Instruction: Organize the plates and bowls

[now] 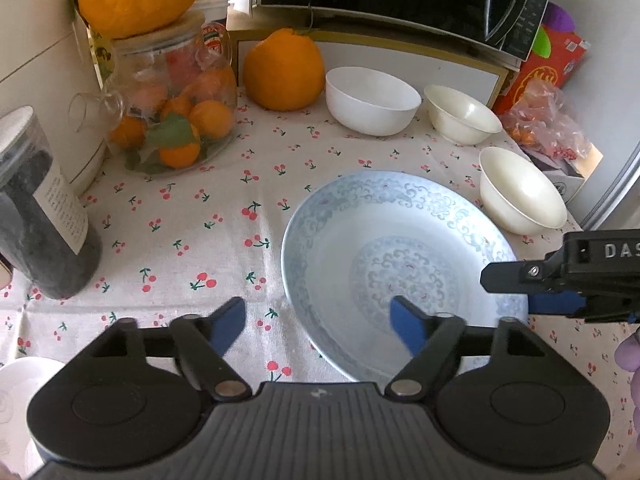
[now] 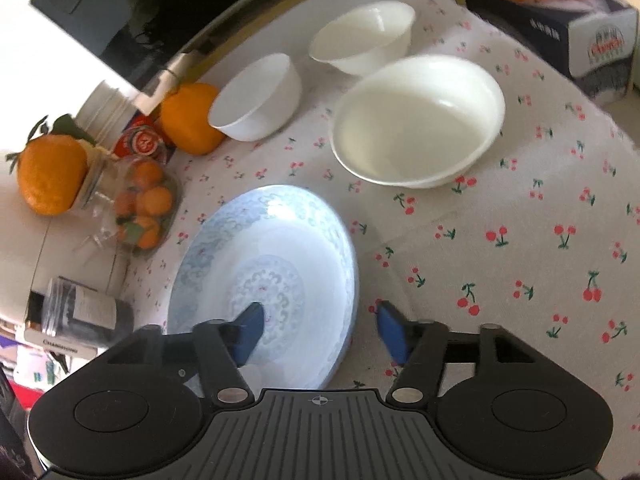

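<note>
- Right wrist view: the right hand-held gripper (image 2: 318, 330) is held wide open, straddling the near rim of the round blue-patterned porcelain plate (image 2: 276, 256); nothing is gripped.
- The plate lies flat on the cherry-print clothed table (image 2: 520, 240), near three white ceramic bowls (image 2: 416, 120).
- The left hand-held gripper (image 1: 318, 322) is likewise open and empty.
- A plate grasp is judged in hand; closing on the rim is needed next.

Blue-patterned plate (image 1: 400, 248) beside three white bowls (image 1: 372, 100)

the left gripper (image 1: 318, 322) hangs with its jaws spread, straddling the near rim of a blue plate (image 1: 400, 248). 3 white bowls (image 1: 372, 100) sit behind it on the cherry tablecloth (image 1: 180, 220).
</note>
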`<action>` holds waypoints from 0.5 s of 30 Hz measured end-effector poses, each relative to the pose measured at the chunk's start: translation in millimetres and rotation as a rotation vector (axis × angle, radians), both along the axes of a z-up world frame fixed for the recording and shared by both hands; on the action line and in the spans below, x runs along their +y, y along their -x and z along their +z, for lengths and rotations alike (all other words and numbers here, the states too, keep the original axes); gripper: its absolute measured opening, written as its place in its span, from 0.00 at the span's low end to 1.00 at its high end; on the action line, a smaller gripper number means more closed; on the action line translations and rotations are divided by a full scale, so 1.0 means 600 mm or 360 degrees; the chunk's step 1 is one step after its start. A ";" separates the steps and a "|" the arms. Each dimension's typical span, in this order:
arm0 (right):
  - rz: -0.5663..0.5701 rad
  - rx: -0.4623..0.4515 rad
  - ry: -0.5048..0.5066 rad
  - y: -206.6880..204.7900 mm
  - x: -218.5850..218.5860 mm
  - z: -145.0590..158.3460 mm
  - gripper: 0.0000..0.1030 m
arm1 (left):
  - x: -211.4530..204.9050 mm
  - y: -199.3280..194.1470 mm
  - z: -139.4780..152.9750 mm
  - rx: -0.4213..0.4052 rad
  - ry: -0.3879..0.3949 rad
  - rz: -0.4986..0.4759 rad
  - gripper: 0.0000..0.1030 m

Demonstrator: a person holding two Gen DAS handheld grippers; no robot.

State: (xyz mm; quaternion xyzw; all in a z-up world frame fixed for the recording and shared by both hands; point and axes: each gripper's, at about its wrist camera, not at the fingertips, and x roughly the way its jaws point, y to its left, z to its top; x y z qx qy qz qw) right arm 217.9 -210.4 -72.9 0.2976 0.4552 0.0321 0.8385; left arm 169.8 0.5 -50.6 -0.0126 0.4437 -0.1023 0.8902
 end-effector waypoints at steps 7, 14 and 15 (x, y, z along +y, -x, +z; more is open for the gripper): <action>0.0103 -0.0080 0.0090 0.031 -0.005 0.036 0.78 | 0.009 0.041 0.030 -0.0067 -0.0083 -0.0044 0.99; 0.0132 -0.0143 0.0116 0.076 -0.022 0.063 0.83 | 0.034 0.099 0.061 -0.0112 -0.0118 -0.0080 1.00; 0.0146 -0.0147 0.0130 0.084 -0.022 0.065 0.83 | 0.038 0.105 0.063 -0.0106 -0.0107 -0.0077 1.00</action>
